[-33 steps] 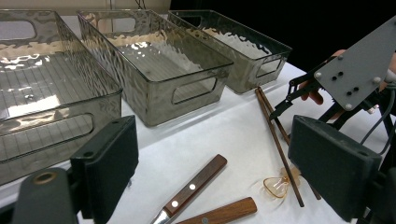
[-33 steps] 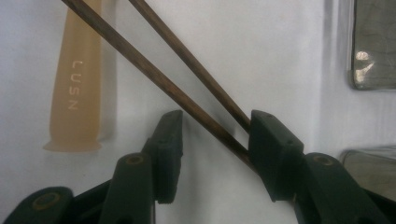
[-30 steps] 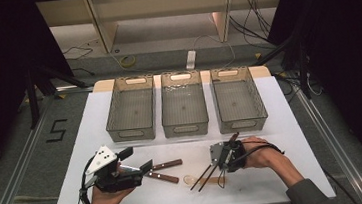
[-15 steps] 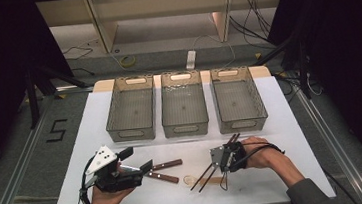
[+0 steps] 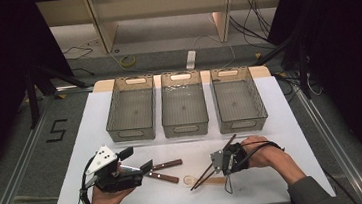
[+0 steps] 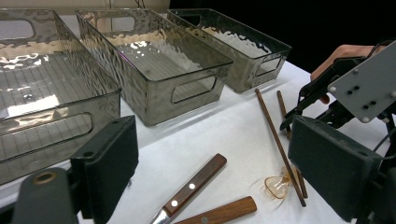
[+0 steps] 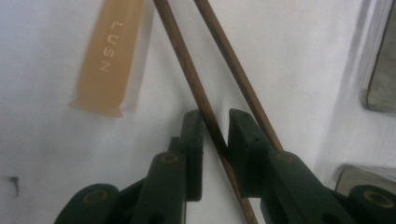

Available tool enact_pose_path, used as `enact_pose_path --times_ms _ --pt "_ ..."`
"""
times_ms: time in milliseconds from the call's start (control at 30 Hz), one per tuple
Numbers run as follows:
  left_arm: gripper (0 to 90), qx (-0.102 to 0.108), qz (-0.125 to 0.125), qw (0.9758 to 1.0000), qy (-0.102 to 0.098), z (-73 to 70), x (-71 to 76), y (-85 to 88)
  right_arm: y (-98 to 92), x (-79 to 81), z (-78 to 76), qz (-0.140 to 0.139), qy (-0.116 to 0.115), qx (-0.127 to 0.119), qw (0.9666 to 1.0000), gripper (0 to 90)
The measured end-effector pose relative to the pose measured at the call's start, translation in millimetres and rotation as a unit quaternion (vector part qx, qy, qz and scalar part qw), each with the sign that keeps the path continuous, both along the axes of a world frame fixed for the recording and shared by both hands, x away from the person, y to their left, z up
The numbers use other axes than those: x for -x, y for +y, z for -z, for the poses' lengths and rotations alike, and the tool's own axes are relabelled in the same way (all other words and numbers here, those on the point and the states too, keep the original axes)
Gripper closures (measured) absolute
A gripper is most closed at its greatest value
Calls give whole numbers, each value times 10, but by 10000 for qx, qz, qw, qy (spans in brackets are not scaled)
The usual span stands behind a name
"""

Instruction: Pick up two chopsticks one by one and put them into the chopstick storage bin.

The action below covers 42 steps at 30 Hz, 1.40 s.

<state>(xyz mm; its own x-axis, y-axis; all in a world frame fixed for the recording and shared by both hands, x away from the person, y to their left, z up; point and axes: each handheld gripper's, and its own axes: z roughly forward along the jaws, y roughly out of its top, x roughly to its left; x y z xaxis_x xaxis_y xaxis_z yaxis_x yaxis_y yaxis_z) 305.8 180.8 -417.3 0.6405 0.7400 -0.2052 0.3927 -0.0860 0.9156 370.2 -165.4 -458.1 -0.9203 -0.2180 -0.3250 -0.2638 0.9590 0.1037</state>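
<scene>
Right gripper view puts the right gripper [image 7: 215, 122] low over the white table [image 7: 42, 154], its jaws nearly closed around one chopstick [image 7: 184, 58], which runs from the top centre of the frame down between them. One jaw touches the stick; on the other side a sliver of gap seems to remain, so the grip looks about to close rather than firm. A second chopstick [image 7: 233, 63] lies just beside it, passing under the right-hand jaw. To do this pick-up well, I judge the jaws should close squarely across the one stick without catching its neighbour, then lift level so it cannot pivot. An amber spoon handle [image 7: 108, 56] sits in the upper left, apart from both sticks.

In the high view the right gripper [image 5: 225, 162] sits at lower centre-right, the sticks [image 5: 210, 169] slanting out toward lower left. The left gripper [image 5: 130, 162] hovers at lower left, jaws wide open and holding nothing (two knives [image 5: 164, 170] lie just beyond it). Three trays [image 5: 184, 110] stand across the middle.
</scene>
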Motion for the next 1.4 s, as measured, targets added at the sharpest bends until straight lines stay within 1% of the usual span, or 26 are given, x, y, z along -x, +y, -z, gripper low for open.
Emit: enact_pose_path --times_ms 33,167,200,367,433,467,533,567,600,667,700,733,767,867,933,967,1000,1033,1067,1133,1167,1200,1233,1300,1333,1400 --pt "155 0 2 10000 2 0 0 -1 -4 9 -9 -48 -1 52 10000 792" --pt "155 -15 8 10000 10 2 -2 -4 -19 22 -15 -148 22 30 9999 814" --pt "155 -13 6 10000 12 2 -2 -5 -27 23 -15 -226 31 23 9997 842" --pt "155 -11 6 10000 13 2 -1 -4 -30 38 -25 -292 167 46 9994 851" --pt "155 -16 8 10000 16 3 -2 -5 -35 35 -28 -400 141 23 9991 854" --pt "155 -18 13 10000 14 3 -1 -5 -43 42 -37 -372 155 3 9992 854" --pt "155 -23 14 10000 16 3 -3 -5 -78 36 -93 -252 133 -219 9994 857" --pt "155 -21 10 10000 21 4 -4 -5 -78 36 -93 -252 133 -219 9994 857" --pt "155 -13 3 10000 25 4 -5 -7 -88 28 -124 -191 131 -306 9993 858" --pt "155 -23 13 10000 20 3 -5 -7 -106 8 -188 -1 127 -515 9986 858" --pt "155 -13 8 10000 18 3 -3 -11 -119 -16 -248 269 213 -741 9967 859" --pt "155 -9 10 10000 22 3 -2 -13 -119 -16 -248 269 213 -741 9967 859" --pt "155 -14 7 10000 22 3 -2 -13 -134 -44 -308 584 218 -924 9938 859" --pt "155 47 35 10000 68 4 -4 -12 -162 -92 -406 1009 355 -1251 9864 859" --pt "155 40 41 10000 69 4 -4 -17 -183 -117 -484 1372 481 -1529 9775 858" --pt "155 51 46 9999 75 4 -4 -20 -183 -117 -484 1372 481 -1529 9775 858" --pt "155 61 61 9999 76 3 -5 -25 -213 -144 -560 1668 588 -1868 9663 859" --pt "155 55 75 9999 72 2 -3 -33 -224 -158 -590 1884 638 -2062 9581 859" --pt "155 52 88 9999 72 0 2 -45 -224 -158 -590 1884 638 -2062 9581 859" --pt "155 42 114 9999 60 -4 5 -68 -243 -187 -629 2214 790 -2395 9420 859" --pt "155 58 124 9999 82 -4 3 -79 -249 -192 -645 2342 863 -2513 9352 859" --pt "155 97 151 9998 119 -5 0 -91 -249 -196 -660 2530 1017 -2806 9203 858" --pt "155 145 168 9997 141 -5 -6 -108 -249 -196 -660 2530 1017 -2806 9203 858" --pt "155 159 212 9996 125 -21 -9 -155 -237 -185 -673 2752 1206 -3047 9038 858" --pt "155 134 238 9996 109 -30 -7 -183 -230 -177 -679 2795 1252 -3114 8996 858" --pt "155 163 328 9992 178 -33 -12 -257 -200 -147 -690 2817 1267 -3196 8958 858"
